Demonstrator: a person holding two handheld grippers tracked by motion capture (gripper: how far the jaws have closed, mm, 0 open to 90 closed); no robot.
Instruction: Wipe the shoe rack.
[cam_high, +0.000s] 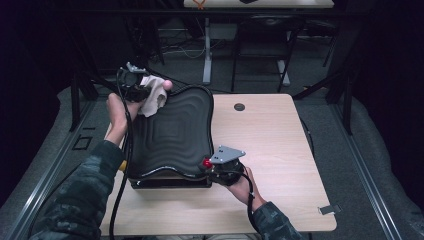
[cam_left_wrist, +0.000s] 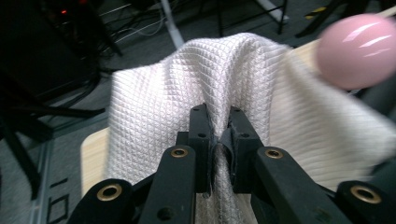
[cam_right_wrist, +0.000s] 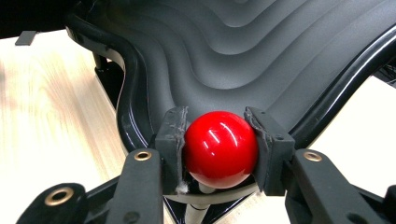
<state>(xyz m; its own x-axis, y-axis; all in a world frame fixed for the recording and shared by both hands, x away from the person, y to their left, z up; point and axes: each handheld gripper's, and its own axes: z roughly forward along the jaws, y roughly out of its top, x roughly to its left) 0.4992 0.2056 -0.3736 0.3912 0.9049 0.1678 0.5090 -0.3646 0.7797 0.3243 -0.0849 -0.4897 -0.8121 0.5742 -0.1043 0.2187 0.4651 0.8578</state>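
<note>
1. A big black board (cam_high: 170, 135) with wavy steps cut into its top lies on a light wooden table (cam_high: 270, 145).
2. The board sits on the left part of the table, on top of a dark base.
3. A red ball (cam_right_wrist: 220, 148) sticks up on a short stick at the near right corner of the board.
4. The right gripper (cam_right_wrist: 219, 140) squeezes the red ball from both sides, so it is closed on the ball.
5. In the high view, the right gripper (cam_high: 223, 167) sits at that corner, with a grey plate on its top.
6. A pink ball (cam_left_wrist: 357, 50) stands at the far left corner of the board.
7. A white cloth (cam_left_wrist: 187, 93) with tiny squares hangs just beside the pink ball.
8. The left gripper (cam_left_wrist: 217, 135) pinches a fold of the cloth, and its jaws are pressed tight on it.
9. In the high view, the left gripper (cam_high: 137, 92) holds the cloth (cam_high: 152, 97) up over the far left corner of the board.
10. The cloth droops down onto the edge of the board there.
11. A small dark round hole (cam_high: 239, 107) is in the table, well apart from the board, on the right.
</note>
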